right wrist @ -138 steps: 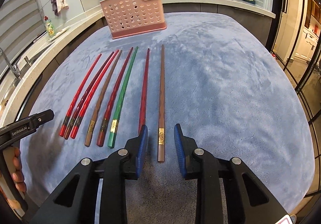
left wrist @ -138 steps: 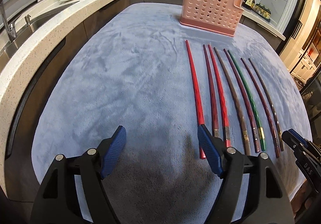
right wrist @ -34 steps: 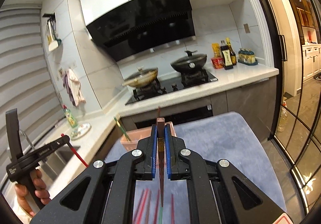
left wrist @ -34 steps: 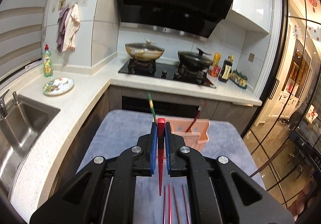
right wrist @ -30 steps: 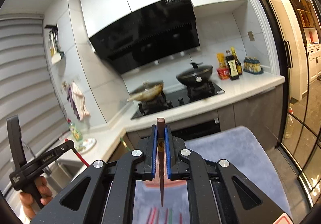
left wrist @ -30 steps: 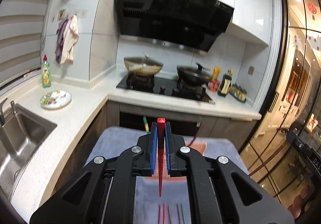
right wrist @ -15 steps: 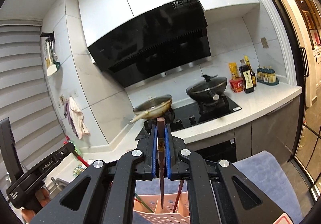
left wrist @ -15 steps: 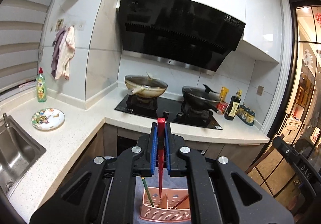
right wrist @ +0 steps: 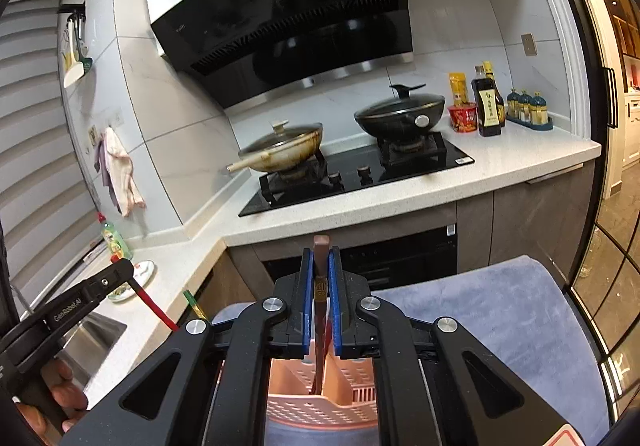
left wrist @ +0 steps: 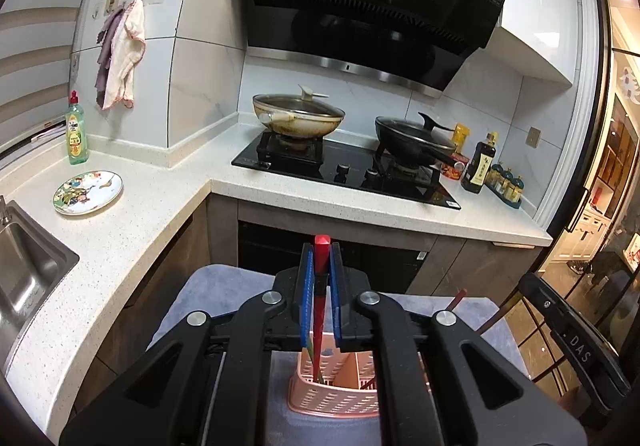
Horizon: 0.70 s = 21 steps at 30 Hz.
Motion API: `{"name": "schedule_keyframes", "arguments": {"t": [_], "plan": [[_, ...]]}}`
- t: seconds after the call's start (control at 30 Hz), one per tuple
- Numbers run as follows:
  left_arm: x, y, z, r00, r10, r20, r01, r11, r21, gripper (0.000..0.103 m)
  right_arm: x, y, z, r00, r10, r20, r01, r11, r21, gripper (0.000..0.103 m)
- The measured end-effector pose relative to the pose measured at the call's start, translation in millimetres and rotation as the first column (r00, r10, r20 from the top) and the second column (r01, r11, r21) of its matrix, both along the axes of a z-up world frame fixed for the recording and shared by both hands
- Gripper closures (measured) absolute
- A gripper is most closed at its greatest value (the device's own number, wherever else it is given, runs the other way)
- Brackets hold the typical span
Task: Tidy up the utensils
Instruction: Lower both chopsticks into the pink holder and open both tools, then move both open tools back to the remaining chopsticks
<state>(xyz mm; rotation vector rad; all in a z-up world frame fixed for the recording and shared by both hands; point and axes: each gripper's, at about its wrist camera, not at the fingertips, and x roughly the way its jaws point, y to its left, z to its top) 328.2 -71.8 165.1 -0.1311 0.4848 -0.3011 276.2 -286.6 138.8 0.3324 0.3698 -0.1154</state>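
My left gripper is shut on a red chopstick that hangs tip down into the left compartment of the pink perforated holder. A green chopstick leans in that holder. My right gripper has a brown chopstick between its blue pads; its jaws are opening, the pads still against the stick. The brown tip reaches into the holder beside the divider. In the right wrist view the left gripper shows at the left with its red chopstick, and a hand grips its handle.
The holder stands on a blue-grey cloth over the counter. Behind it runs a white worktop with a hob, two lidded pans, sauce bottles, a painted plate, a soap bottle and a sink at the left.
Both grippers have moved forward and down with their chopsticks. The holder has come in under them, and both chopstick tips now hang inside its opening.
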Motion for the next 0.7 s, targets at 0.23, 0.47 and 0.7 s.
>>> {"name": "schedule_keyframes", "arguments": {"t": [0.23,0.47,0.7], "plan": [[-4.1,4.0,-5.9,0.999,-0.019,-0.05,0.019,1.0,-0.011,0.061,-15.7,-0.9,7.7,1.0,0.003,0.012,-0.003,1.0,0.0,0.085],[-28.4,8.5,0.2,0.998,-0.029,-0.052,0.03,0.999,0.016,0.057,-43.1,4.4,16.6,0.999,0.029,0.025,-0.029,1.0,0.0,0.08],[-70.1,11.4,-4.3,0.998,-0.043,-0.045,0.047,0.995,0.088,0.047,-88.1,13.6,14.0,0.997,0.066,0.027,-0.067,0.997,0.025,0.069]]}}
